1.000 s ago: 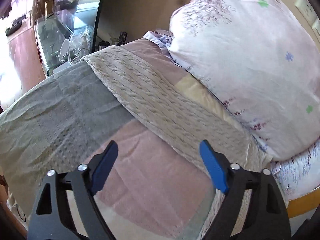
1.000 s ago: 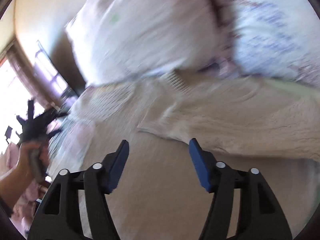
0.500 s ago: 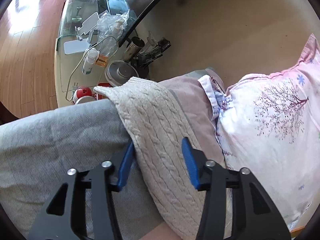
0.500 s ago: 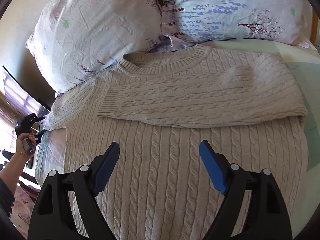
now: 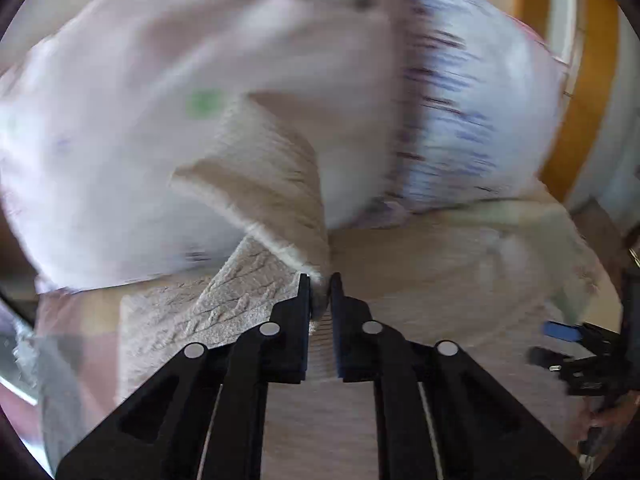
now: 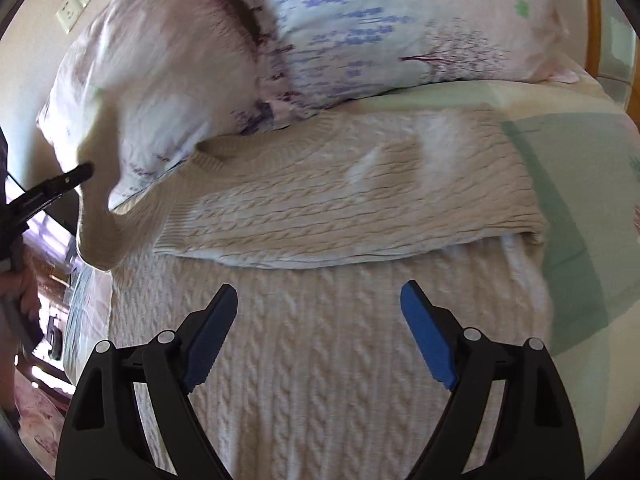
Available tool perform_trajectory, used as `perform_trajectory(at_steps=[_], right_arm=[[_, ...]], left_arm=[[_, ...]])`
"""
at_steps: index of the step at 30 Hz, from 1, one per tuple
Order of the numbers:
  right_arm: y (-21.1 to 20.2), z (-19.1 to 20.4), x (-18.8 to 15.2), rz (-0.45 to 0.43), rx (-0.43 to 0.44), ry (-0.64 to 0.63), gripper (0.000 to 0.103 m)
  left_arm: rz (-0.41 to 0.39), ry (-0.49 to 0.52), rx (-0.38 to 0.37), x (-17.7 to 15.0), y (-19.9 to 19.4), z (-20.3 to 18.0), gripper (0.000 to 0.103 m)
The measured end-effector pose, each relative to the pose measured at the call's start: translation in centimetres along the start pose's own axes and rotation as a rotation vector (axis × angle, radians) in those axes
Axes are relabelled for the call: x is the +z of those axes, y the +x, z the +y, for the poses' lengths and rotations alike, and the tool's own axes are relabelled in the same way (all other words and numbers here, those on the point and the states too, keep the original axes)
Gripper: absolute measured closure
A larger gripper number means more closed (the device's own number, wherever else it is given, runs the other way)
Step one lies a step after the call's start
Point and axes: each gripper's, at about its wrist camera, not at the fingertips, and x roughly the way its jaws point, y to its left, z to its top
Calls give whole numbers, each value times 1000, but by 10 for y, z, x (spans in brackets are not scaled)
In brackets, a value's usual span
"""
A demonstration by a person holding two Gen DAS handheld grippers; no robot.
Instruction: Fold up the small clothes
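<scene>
A cream cable-knit sweater [image 6: 320, 344] lies flat on the bed, neck toward the pillows. Its right sleeve [image 6: 360, 208] is folded across the chest. My left gripper [image 5: 319, 280] is shut on the left sleeve [image 5: 264, 184] and holds it lifted off the bed; the sleeve hangs up in the right wrist view [image 6: 100, 216], with the left gripper [image 6: 76, 174] at the far left. My right gripper [image 6: 318, 300] is open and empty, hovering over the sweater's body. The left wrist view is blurred by motion.
Two floral pillows [image 6: 360, 32] lie behind the sweater's collar. The bed sheet [image 6: 580, 200] shows pale green at the right. A wooden headboard post [image 5: 580, 100] stands at the right. The right gripper [image 5: 568, 344] shows at the right edge of the left wrist view.
My left gripper closed on the left sleeve at the bed's edge and lifted it, swinging toward the pillows. My right gripper stayed open above the sweater, shifting slightly.
</scene>
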Motion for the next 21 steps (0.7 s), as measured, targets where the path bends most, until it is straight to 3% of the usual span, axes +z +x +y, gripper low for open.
perform_trajectory(at_steps=[1, 3, 5, 7, 8, 10, 12, 17, 20, 21], right_arm=[[-1, -9, -1, 5, -16, 9, 18], [-7, -24, -5, 17, -39, 29, 18], [-22, -42, -13, 7, -53, 57, 18], [-38, -60, -24, -4, -75, 83, 18], [-47, -71, -32, 1, -82, 110, 18], [-58, -90, -45, 16, -66, 169, 21], [-65, -108, -61, 51, -11, 247, 26], [-68, -127, -100, 137, 152, 381, 38], [-70, -125, -121, 201, 268, 440, 52], [-70, -125, -129, 227, 306, 459, 57]], left_arm=[[12, 29, -52, 0, 11, -32, 81], [53, 62, -58, -8, 28, -70, 65], [79, 37, -28, -25, 26, -64, 58], [88, -19, 49, -52, 8, -32, 42], [98, -52, 82, -65, -1, -17, 40], [156, -168, 153, -101, -21, 27, 40], [212, -285, 170, -133, -34, 54, 40], [303, -524, 47, -207, -57, 77, 42], [292, -557, -15, -233, -72, 64, 51], [295, -578, -55, -242, -77, 58, 59]])
